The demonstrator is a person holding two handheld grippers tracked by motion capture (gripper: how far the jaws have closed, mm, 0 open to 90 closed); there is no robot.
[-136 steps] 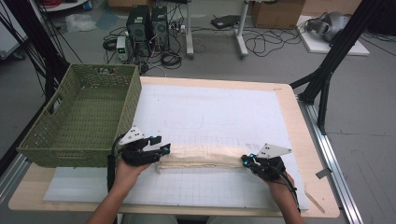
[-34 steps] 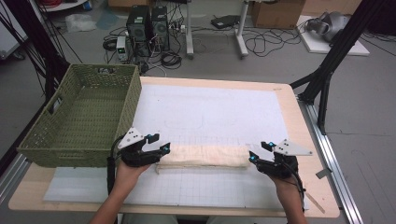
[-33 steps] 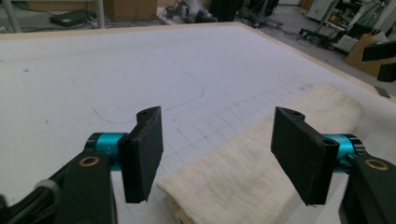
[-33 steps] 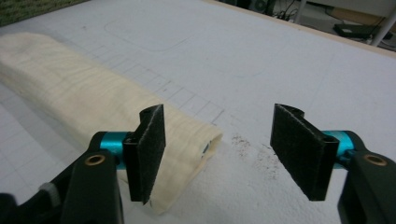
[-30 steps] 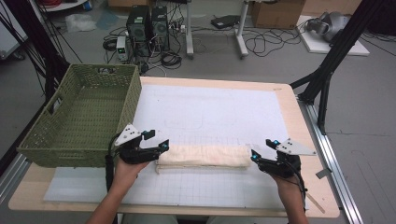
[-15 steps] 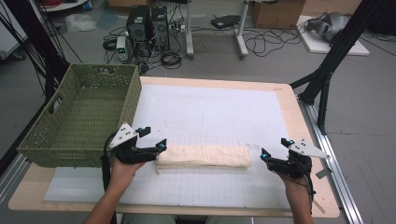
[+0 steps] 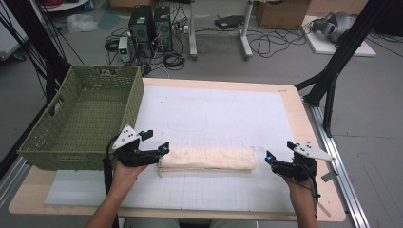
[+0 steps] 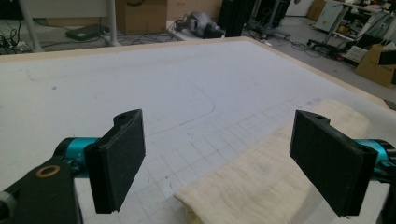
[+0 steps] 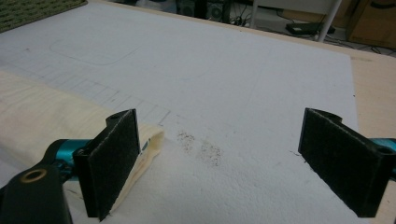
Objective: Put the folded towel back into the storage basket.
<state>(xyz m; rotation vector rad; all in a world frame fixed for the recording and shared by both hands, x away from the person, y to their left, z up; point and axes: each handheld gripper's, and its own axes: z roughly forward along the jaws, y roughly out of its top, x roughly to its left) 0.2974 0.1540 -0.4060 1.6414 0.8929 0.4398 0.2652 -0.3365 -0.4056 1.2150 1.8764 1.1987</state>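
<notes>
A cream towel (image 7: 206, 159), folded into a long flat strip, lies on the white grid mat (image 7: 214, 109) near the table's front. My left gripper (image 7: 156, 141) is open at the strip's left end. In the left gripper view the towel's end (image 8: 261, 182) lies low between the wide jaws of that gripper (image 8: 219, 163), untouched by the pads. My right gripper (image 7: 279, 151) is open just right of the strip's other end. Its jaws have just been opening. In the right gripper view only mat lies between the jaws of the right gripper (image 9: 219, 163), with the towel's corner (image 9: 46, 112) behind the left pad.
A green woven basket (image 7: 81, 123) stands at the table's left, close behind my left hand. The wooden table edge (image 7: 311, 142) runs along the right of the mat. Beyond the table are floor, cables and computer cases (image 7: 152, 23).
The right gripper has let go of the towel's right end, opened and drawn a little to the right. The left gripper has stayed by the left end. The towel lies still.
</notes>
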